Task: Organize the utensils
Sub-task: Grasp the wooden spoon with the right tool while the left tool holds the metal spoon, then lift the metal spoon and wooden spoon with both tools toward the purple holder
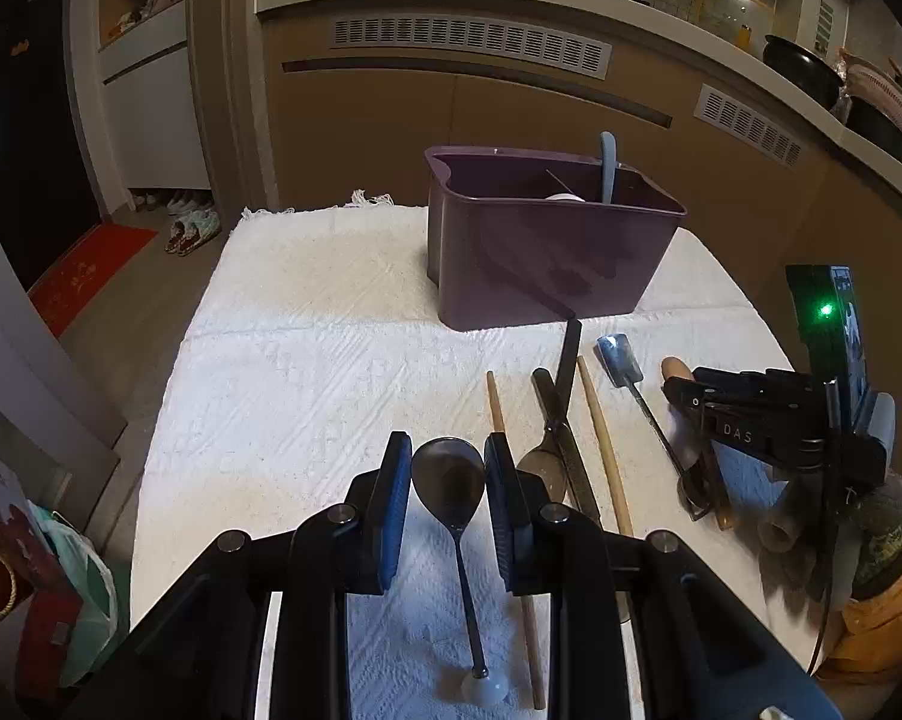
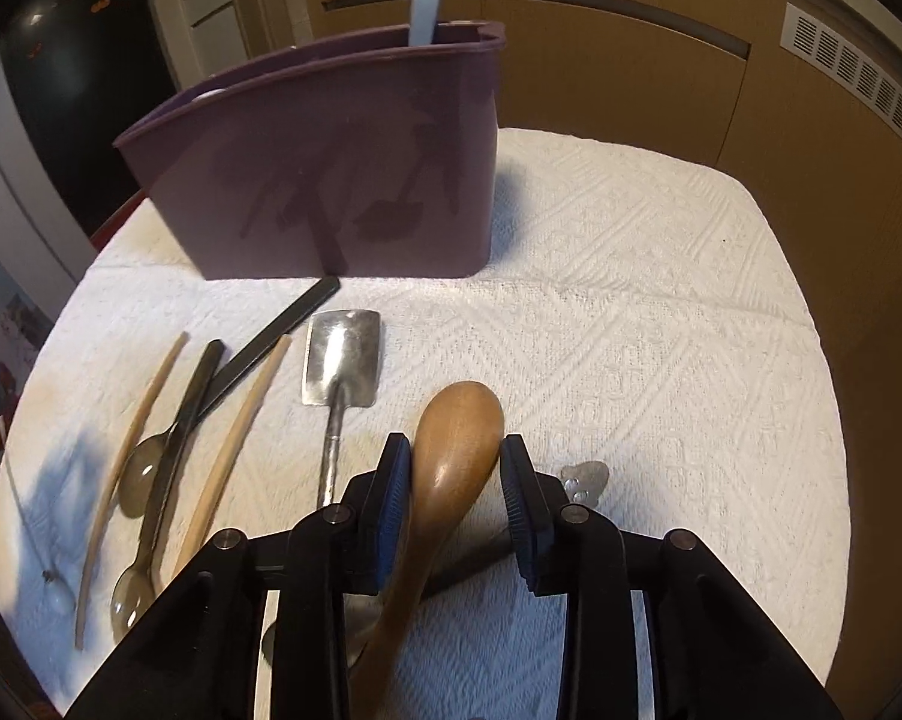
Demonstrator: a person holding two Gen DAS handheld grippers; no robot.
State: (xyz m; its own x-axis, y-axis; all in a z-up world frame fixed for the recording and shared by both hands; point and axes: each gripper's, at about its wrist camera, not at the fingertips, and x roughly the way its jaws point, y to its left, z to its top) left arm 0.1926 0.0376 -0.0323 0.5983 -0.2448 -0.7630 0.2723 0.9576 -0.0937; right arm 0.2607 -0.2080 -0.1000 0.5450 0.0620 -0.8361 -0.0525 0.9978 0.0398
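The bowl of a dark metal spoon (image 1: 449, 483) on the white cloth (image 1: 307, 324) is bracketed by the left gripper (image 1: 448, 480), jaws apart. A wooden spoon (image 2: 457, 450) is framed by the right gripper (image 2: 454, 474), contact unclear. The purple caddy (image 2: 343, 180) stands beyond.

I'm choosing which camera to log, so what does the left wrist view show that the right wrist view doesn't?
Only the left wrist view shows the dark metal spoon between the left claw pads, and the right claw's body off to the side.

Only the right wrist view shows the right claw around the wooden spoon, plus a small metal piece beside it.

Both show the purple caddy with a pale utensil standing inside, the flat metal spatula, and the white cloth.
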